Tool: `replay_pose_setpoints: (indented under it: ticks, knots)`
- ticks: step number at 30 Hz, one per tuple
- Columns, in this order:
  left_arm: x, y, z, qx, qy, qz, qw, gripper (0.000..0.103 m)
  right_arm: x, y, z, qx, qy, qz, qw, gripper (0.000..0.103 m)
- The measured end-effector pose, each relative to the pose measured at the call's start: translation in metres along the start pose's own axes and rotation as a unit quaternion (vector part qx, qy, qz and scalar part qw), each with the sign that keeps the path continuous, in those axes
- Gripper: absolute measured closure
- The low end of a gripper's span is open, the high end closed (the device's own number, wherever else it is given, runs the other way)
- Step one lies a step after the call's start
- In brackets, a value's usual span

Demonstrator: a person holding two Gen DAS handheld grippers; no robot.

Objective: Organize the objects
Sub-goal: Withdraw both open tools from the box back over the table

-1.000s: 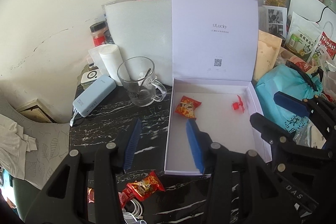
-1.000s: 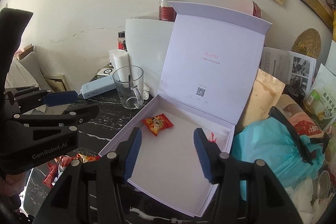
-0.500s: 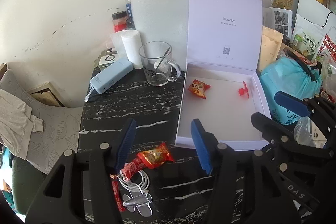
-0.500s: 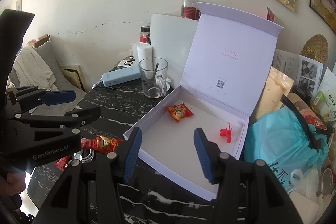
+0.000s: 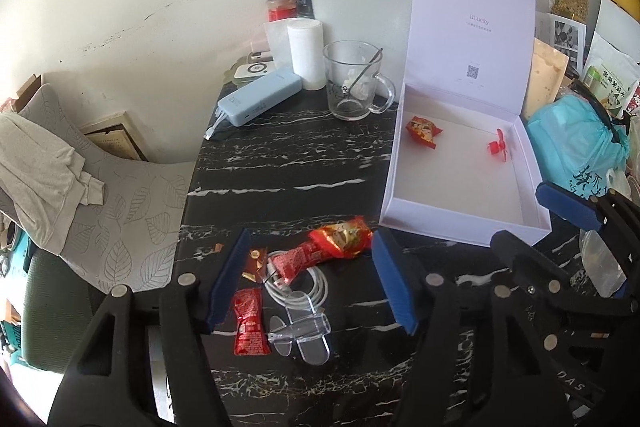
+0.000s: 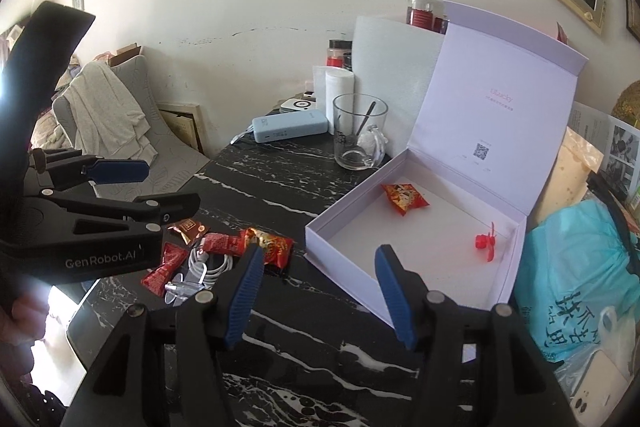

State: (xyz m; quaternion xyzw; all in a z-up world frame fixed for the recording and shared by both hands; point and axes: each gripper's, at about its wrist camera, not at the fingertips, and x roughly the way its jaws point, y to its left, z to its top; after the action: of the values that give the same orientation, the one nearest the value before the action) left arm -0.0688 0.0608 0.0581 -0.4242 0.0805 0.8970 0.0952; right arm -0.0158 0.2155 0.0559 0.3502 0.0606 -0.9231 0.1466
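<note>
L claw (image 5: 308, 281): jaws opening, nothing gripped; I hover over snack pile on black table (image 5: 288, 163): small red packet (image 5: 249, 321), white cable (image 5: 298, 281), clear stand (image 5: 300, 333), large red snack bag (image 5: 340, 237). R claw (image 6: 318, 287): jaws opening, empty, over front corner of open white box (image 6: 344, 223). Inside box: red snack (image 6: 404, 199), red fan toy (image 6: 486, 241).

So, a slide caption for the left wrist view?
Opening, empty left gripper above red snack packets beside the open white cardboard box.
</note>
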Motion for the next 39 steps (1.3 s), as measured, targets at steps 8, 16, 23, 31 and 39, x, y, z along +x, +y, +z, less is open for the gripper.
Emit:
replay_pose_setpoints:
  ticks: [8,16,23,31,39]
  knots:
    - [-0.008,0.024,-0.015,-0.016,0.002,0.025,0.9996,0.035,0.011,0.023,-0.004,-0.02,0.013,0.029,0.999,0.044]
    - [0.001,0.039,-0.033,-0.023,0.017,0.041,0.9988,0.034,0.031,0.042,-0.012,-0.03,0.032,0.059,0.997,0.044]
    - [0.018,0.055,-0.054,-0.031,0.047,0.04,0.9976,0.034,0.055,0.057,-0.024,-0.033,0.061,0.091,0.993,0.044]
    - [0.033,0.075,-0.07,-0.05,0.06,0.025,0.9966,0.034,0.077,0.074,-0.033,-0.048,0.079,0.109,0.99,0.044]
    - [0.049,0.087,-0.081,-0.057,0.073,0.012,0.9957,0.034,0.101,0.086,-0.042,-0.046,0.105,0.131,0.985,0.044]
